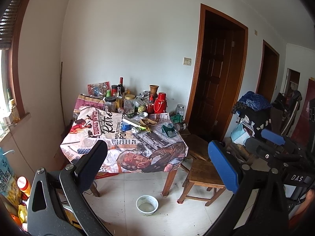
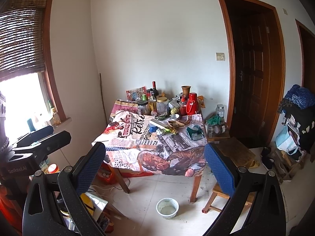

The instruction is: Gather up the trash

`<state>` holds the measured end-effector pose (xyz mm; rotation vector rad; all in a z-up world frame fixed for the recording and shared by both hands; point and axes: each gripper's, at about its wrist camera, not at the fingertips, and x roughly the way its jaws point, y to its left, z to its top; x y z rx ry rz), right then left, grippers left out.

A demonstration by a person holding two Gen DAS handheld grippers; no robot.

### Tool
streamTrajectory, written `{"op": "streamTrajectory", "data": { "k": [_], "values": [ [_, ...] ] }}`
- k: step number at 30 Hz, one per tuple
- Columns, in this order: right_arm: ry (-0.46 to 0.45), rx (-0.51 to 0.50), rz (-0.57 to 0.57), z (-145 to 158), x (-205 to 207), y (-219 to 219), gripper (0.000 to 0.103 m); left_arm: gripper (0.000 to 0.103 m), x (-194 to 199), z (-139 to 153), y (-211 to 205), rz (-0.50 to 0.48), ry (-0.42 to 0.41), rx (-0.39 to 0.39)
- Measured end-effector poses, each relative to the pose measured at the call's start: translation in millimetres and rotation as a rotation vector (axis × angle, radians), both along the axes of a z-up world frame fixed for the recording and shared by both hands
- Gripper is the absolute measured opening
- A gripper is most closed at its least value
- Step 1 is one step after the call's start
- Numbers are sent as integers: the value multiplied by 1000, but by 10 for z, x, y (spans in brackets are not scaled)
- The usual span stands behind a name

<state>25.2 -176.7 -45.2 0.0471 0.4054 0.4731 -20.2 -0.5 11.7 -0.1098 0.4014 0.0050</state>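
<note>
Newsprint-patterned cloth (image 2: pixel 157 149) covers the tabletop; red flask (image 2: pixel 192 104) far right, white bowl (image 2: pixel 167 208) on pale floor.

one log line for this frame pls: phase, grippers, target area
phase: approach | left hand-held gripper: open, empty | right hand-held gripper: open, empty | target: cluttered table ahead, not reached | floor: white bowl

You see a table (image 1: pixel 126 157) draped in a newspaper-print cloth, with a red thermos (image 1: pixel 160 102) and a wine bottle (image 1: pixel 121 84) crowding its far edge at twelve o'clock. A wooden stool (image 1: pixel 204 172) stands at three o'clock of the table, and a white bowl (image 1: pixel 147 205) sits on the floor at six o'clock. A dark wooden door (image 2: pixel 252 63) stands at two o'clock.
</note>
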Motion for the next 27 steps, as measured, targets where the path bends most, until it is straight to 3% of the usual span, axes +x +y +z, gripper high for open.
{"op": "streamTrajectory", "data": {
  "k": [11, 27],
  "values": [
    [2, 13, 4, -26, 113, -178, 100, 103, 120, -60, -281, 13, 3, 22],
    [30, 2, -67, -120, 741, -536, 100, 103, 938, -157, -505, 5, 30, 25]
  ]
}}
